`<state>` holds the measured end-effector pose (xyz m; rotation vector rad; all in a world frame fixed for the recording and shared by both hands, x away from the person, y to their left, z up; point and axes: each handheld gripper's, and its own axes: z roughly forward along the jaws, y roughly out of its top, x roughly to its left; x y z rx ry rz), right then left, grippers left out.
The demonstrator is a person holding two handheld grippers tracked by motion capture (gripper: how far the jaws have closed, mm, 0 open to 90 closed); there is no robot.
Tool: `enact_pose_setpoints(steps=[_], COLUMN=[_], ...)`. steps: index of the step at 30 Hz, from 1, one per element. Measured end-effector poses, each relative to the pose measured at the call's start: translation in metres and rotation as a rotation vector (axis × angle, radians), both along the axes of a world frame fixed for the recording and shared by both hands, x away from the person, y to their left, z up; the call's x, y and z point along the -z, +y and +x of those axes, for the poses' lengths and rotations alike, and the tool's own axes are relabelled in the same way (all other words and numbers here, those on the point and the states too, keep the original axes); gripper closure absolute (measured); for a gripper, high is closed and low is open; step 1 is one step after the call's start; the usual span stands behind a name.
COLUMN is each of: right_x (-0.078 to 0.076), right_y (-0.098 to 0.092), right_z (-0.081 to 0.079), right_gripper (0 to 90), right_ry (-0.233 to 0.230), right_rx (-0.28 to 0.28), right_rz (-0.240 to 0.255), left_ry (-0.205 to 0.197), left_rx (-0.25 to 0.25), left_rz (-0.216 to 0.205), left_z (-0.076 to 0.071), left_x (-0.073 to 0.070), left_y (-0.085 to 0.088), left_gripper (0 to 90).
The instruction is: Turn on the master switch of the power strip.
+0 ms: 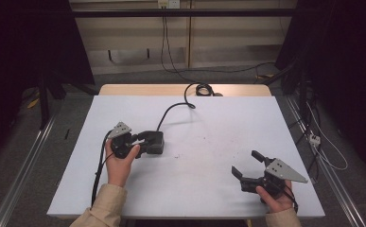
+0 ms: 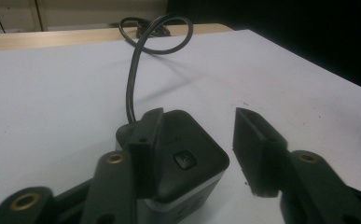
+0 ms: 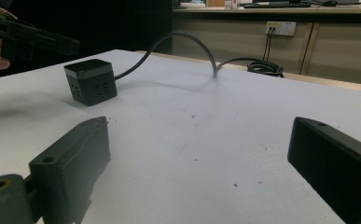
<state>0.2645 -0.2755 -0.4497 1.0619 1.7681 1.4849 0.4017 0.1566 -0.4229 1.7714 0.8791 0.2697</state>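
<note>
My left gripper (image 2: 194, 154) sits at the black cube power socket (image 2: 183, 163) on the left part of the white table (image 1: 209, 142), its jaws parted around the cube: one jaw lies against the cube's side, the other stands clear of it, so nothing is clamped. The cube's cable (image 1: 171, 111) runs off toward the table's far edge, where it seems to coil, though it is dim there. My right gripper (image 1: 247, 165) rests near the table's right front corner, jaws wide apart with nothing between them.

Black cube socket (image 3: 91, 81), seemingly grey-banded; white table (image 1: 209, 146).
</note>
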Motion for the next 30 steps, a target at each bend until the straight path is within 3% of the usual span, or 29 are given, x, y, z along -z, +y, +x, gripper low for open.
enact_pose_setpoints(steps=[5, 8, 12, 23, 30], right_x=[-0.003, -0.003, -0.003, -0.003, -0.003], right_y=[0.0, 0.002, 0.002, 0.0, -0.001], right_z=[-0.001, -0.002, -0.002, -0.003, -0.004], right_gripper=[5.0, 5.0, 5.0, 5.0, 5.0], right_ry=[-0.012, -0.012, -0.014, -0.011, -0.012], right_rx=[-0.001, -0.009, -0.007, 0.002, 0.003], right_rz=[0.003, 0.001, 0.0, 0.003, 0.003], left_ry=[-0.006, -0.004, -0.003, -0.002, -0.013], left_rx=[0.004, 0.006, 0.025, 0.034, 0.035], left_rz=[0.007, -0.003, 0.019, 0.0, 0.014], left_z=[-0.007, -0.01, -0.014, -0.023, -0.03], left_x=[-0.006, -0.008, -0.009, -0.009, -0.007], left_y=[0.006, 0.009, 0.012, 0.022, 0.03], left_gripper=[40.0, 36.4, 29.7, 19.6, 14.9])
